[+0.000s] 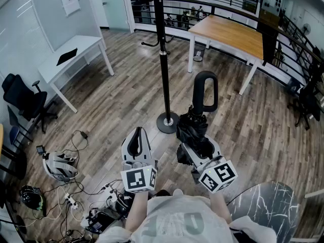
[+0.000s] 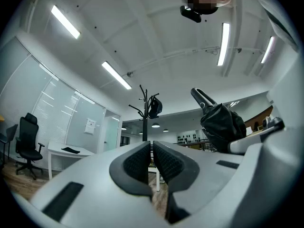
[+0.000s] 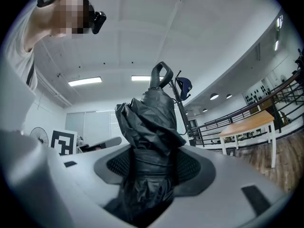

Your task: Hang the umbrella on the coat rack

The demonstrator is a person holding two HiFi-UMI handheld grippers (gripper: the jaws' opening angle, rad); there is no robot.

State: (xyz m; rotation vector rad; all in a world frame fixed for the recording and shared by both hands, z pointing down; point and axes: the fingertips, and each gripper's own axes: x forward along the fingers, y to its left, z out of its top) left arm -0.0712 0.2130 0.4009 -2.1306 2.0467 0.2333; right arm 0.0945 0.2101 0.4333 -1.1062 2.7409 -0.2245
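Right gripper (image 1: 195,142) in the head view is clamped on the folded black umbrella (image 1: 198,119). The umbrella's loop handle points far, just right of the coat rack (image 1: 163,59). Left gripper (image 1: 136,138) is on the left, holding nothing. In the left gripper view its jaws are pressed together, with the rack far ahead. In the right gripper view the jaws squeeze the umbrella's cloth, with the rack behind it.
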